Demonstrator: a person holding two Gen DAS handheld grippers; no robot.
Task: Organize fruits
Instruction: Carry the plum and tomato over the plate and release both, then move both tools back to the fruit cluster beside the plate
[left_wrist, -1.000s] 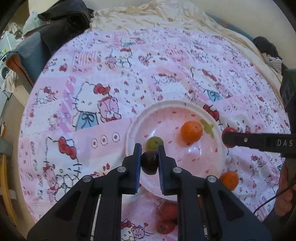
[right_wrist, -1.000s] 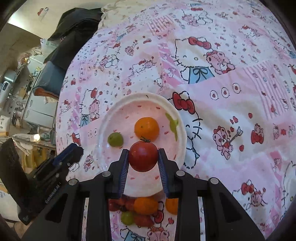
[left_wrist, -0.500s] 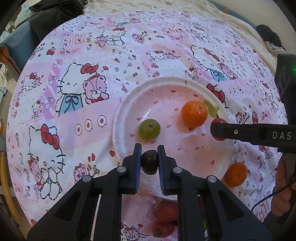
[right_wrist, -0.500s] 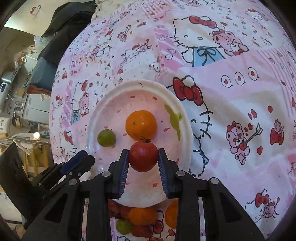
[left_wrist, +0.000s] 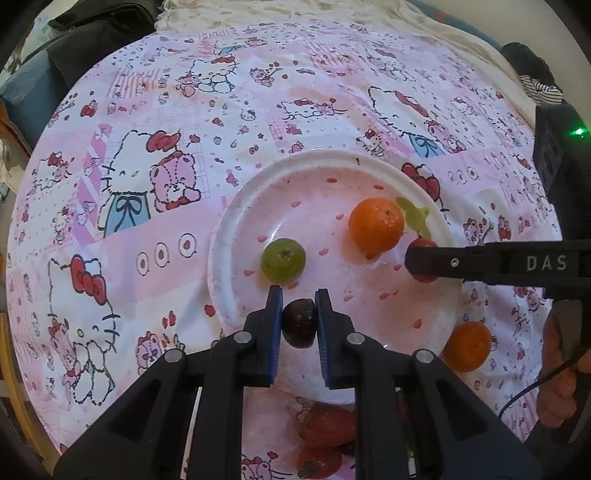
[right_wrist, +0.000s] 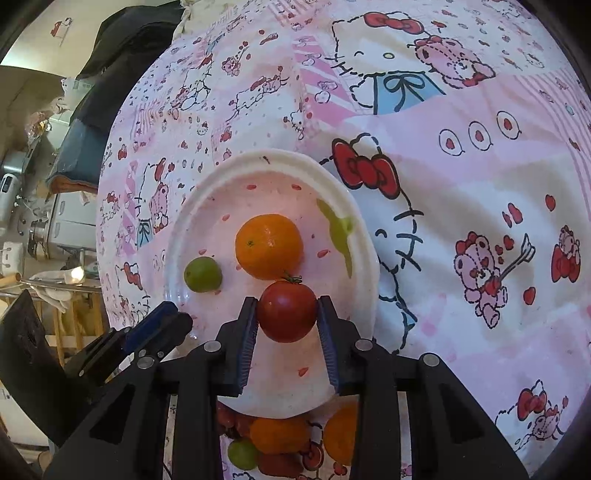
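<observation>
A white plate (left_wrist: 236, 236) (right_wrist: 354, 221) lies on the Hello Kitty cloth and holds an orange (left_wrist: 376, 223) (right_wrist: 269, 246) and a green fruit (left_wrist: 283, 260) (right_wrist: 202, 274). My left gripper (left_wrist: 299, 320) is shut on a dark plum (left_wrist: 300, 323) just over the plate's near part. My right gripper (right_wrist: 287, 314) is shut on a red tomato (right_wrist: 287, 311) (left_wrist: 421, 244) over the plate, right behind the orange. The right gripper's finger (left_wrist: 480, 260) reaches in from the right in the left wrist view.
Loose fruit lies on the cloth by the plate's near rim: an orange (left_wrist: 467, 345), red fruits (left_wrist: 325, 428), more oranges (right_wrist: 279, 434) and a green fruit (right_wrist: 242, 454). Dark clothing (left_wrist: 92, 40) and furniture (right_wrist: 55, 221) lie past the table's far left edge.
Both grippers have come lower and closer over the plate, each still holding its fruit. The tomato now sits close behind the orange.
</observation>
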